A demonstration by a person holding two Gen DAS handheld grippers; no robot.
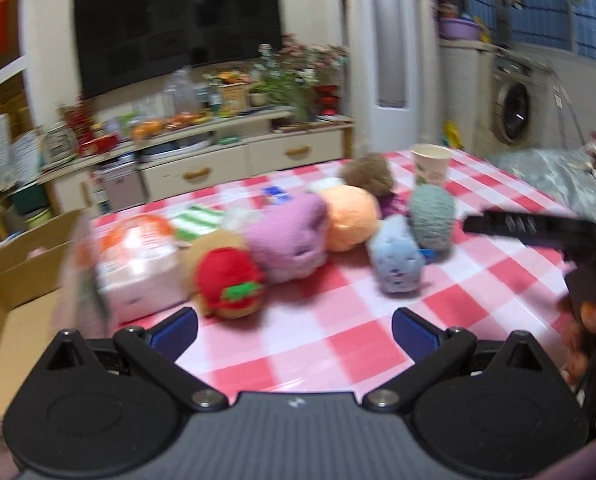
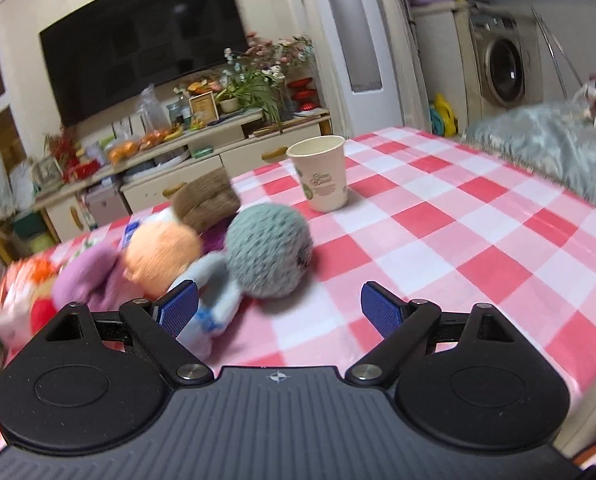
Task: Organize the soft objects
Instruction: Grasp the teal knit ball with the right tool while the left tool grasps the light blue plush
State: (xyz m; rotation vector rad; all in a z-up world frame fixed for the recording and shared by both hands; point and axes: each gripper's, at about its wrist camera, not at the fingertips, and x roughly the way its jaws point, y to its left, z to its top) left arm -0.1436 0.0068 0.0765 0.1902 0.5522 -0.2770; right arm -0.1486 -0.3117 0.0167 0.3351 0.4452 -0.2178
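Observation:
Several soft toys lie in a row on the red-and-white checked table (image 1: 338, 332): a red plush (image 1: 227, 282), a purple plush (image 1: 287, 236), an orange ball (image 1: 352, 218), a light blue plush (image 1: 396, 260), a grey-green knitted ball (image 1: 432, 214) and a brown plush (image 1: 368, 172). My left gripper (image 1: 293, 334) is open and empty, just in front of the red plush. My right gripper (image 2: 279, 312) is open and empty, close to the grey-green ball (image 2: 267, 254) and the light blue plush (image 2: 213, 300). The right gripper also shows in the left wrist view (image 1: 510, 226).
A paper cup (image 2: 322, 174) stands on the table behind the toys. A tissue pack (image 1: 137, 264) lies at the left end of the row. An open cardboard box (image 1: 13, 276) sits beside the table's left edge. A TV cabinet (image 1: 201, 160) stands beyond.

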